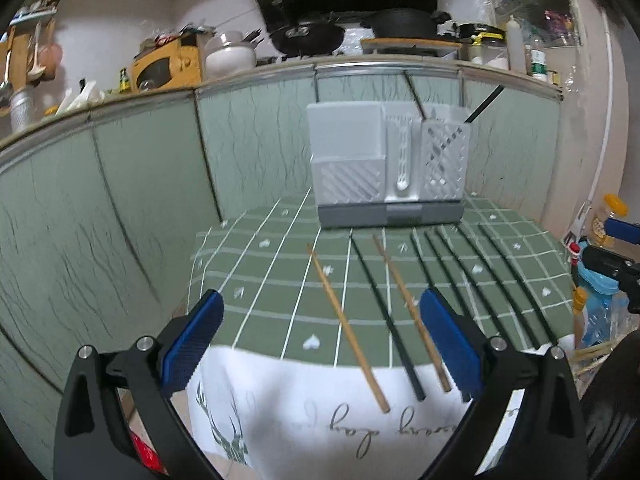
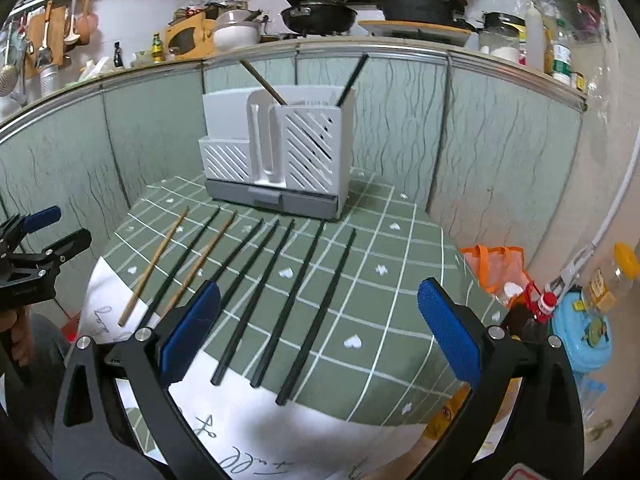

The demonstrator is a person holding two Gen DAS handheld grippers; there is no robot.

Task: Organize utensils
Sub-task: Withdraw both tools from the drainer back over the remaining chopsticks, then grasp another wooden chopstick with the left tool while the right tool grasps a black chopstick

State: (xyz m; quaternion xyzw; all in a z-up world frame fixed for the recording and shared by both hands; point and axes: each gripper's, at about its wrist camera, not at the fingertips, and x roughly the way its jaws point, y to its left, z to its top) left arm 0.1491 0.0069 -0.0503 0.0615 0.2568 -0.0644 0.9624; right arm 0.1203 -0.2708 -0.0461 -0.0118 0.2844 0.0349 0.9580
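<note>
Left gripper (image 1: pixel 320 344): jaws wide apart, empty, hovering over the near edge of the table.
Right gripper (image 2: pixel 320 332): jaws wide apart too, holding nothing.
Chopsticks: two wooden chopsticks (image 1: pixel 347 327) and six black chopsticks (image 2: pixel 286 300) lie side by side on the green checked cloth (image 2: pixel 400 280), loose.
Holder: white utensil holder (image 2: pixel 276 152) at the far side of the table; two sticks already stand in its right compartment.
Axis: every stick runs long-ways from you toward the holder, near ends at the cloth's front edge.
Nearest: wooden pair sits between your left jaws; black ones sit between your right jaws.
Next, likely: drop a gripper on one stick and close across its width.
Risk: sticks lie close, so you may catch two.
</note>
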